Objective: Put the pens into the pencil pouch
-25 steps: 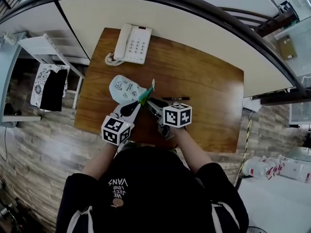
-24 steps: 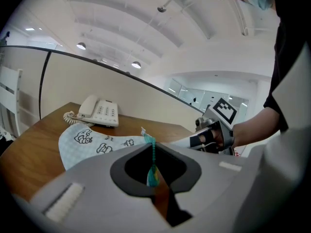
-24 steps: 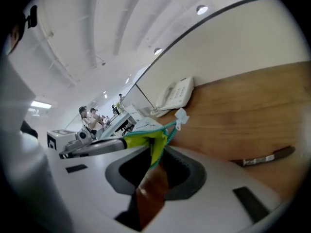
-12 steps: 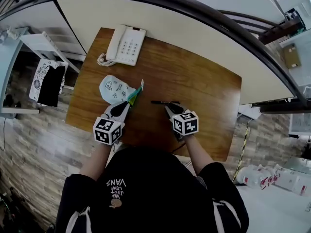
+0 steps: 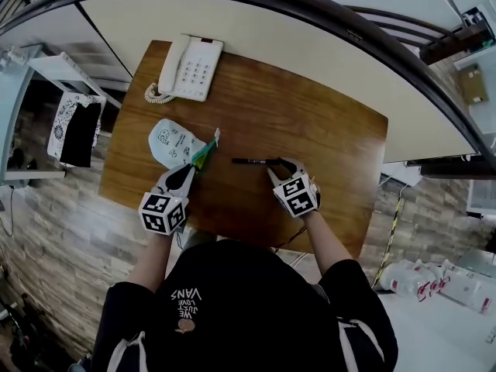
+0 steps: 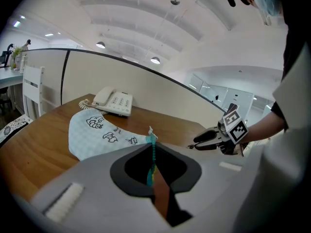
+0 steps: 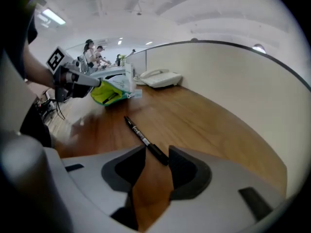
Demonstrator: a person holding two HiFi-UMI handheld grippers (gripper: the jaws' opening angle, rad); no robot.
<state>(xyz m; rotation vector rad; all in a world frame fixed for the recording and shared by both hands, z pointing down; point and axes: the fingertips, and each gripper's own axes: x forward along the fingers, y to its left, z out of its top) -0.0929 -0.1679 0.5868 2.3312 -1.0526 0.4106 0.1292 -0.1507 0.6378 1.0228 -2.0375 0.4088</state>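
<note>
A pale blue pencil pouch (image 5: 169,141) with cartoon prints lies on the wooden table (image 5: 325,130). Its green mouth (image 7: 108,95) is lifted. My left gripper (image 5: 200,161) is shut on the pouch's green zipper edge (image 6: 151,144). A black pen (image 5: 249,161) lies flat to the right of the pouch. My right gripper (image 5: 279,163) is at the pen's right end, and its jaws are opening. The pen's end (image 7: 156,152) lies between the jaw tips, and the pads stand apart from it. The right gripper (image 6: 208,139) also shows in the left gripper view.
A white desk phone (image 5: 187,68) with a coiled cord sits at the table's far left corner. A cream partition wall (image 5: 256,33) curves behind the table. A white chair (image 5: 74,122) stands left of the table. Bare wood lies to the right of the pen.
My right gripper has moved right, away from the pouch's mouth to the black pen, rolled, and widened its jaws. The left gripper keeps its hold on the pouch.
</note>
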